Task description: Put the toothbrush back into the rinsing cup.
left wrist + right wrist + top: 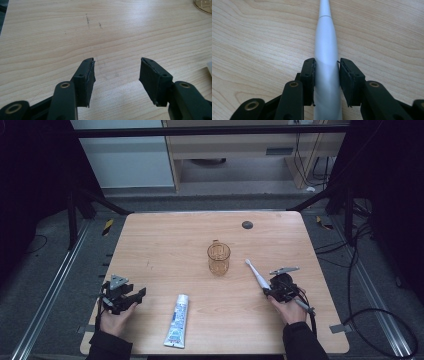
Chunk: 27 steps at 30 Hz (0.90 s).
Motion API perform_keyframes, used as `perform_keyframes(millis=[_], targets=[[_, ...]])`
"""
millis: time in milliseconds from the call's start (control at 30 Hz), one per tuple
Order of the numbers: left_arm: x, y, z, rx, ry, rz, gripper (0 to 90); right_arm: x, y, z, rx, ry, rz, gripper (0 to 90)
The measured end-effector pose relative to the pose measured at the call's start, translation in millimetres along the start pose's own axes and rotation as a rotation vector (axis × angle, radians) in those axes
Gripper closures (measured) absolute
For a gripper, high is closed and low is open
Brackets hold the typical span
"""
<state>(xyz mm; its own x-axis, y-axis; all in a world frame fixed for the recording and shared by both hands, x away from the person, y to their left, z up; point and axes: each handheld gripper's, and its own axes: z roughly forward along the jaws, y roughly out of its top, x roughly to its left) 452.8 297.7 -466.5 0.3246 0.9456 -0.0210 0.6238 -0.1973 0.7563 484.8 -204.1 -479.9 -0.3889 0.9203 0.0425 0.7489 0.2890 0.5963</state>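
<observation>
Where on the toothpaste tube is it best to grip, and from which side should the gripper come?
Probably the toothpaste tube is best gripped across its middle body, coming from above with jaws astride its narrow width. It lies flat, lengthwise toward the person, cap at the far end. The open left gripper is nearest.

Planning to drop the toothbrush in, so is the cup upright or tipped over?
Upright: the cup stands on the table, its open rim facing up.

One overhead camera, two riding on my claws.
The high view looks forward and down over the whole desk [150, 245]; each claw view skims close above its wood, sharing the near edge.
</observation>
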Motion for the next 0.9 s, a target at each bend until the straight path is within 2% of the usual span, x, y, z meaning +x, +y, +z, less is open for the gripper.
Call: perform_keyframes(millis=[367, 433, 533, 900], targets=[[0.3, 0.0, -0.1, 0.0, -0.002, -0.001, 44.8, 1.4, 1.6, 0.3, 0.01, -0.007, 0.009, 66.3], [0.3, 0.0, -0.1, -0.005, -0.002, -0.007, 44.8, 1.3, 1.5, -1.0, 0.006, -0.004, -0.004, 66.3], [0.5, -0.1, -0.4, -0.004, -0.003, -0.007, 44.8, 2.5, 1.6, -5.0, -0.013, 0.027, -0.012, 66.3], [0.3, -0.1, -1.7, -0.008, -0.003, -0.005, 44.8, 12.6, -11.8, -15.7, 0.013, 0.059, -0.067, 66.2]])
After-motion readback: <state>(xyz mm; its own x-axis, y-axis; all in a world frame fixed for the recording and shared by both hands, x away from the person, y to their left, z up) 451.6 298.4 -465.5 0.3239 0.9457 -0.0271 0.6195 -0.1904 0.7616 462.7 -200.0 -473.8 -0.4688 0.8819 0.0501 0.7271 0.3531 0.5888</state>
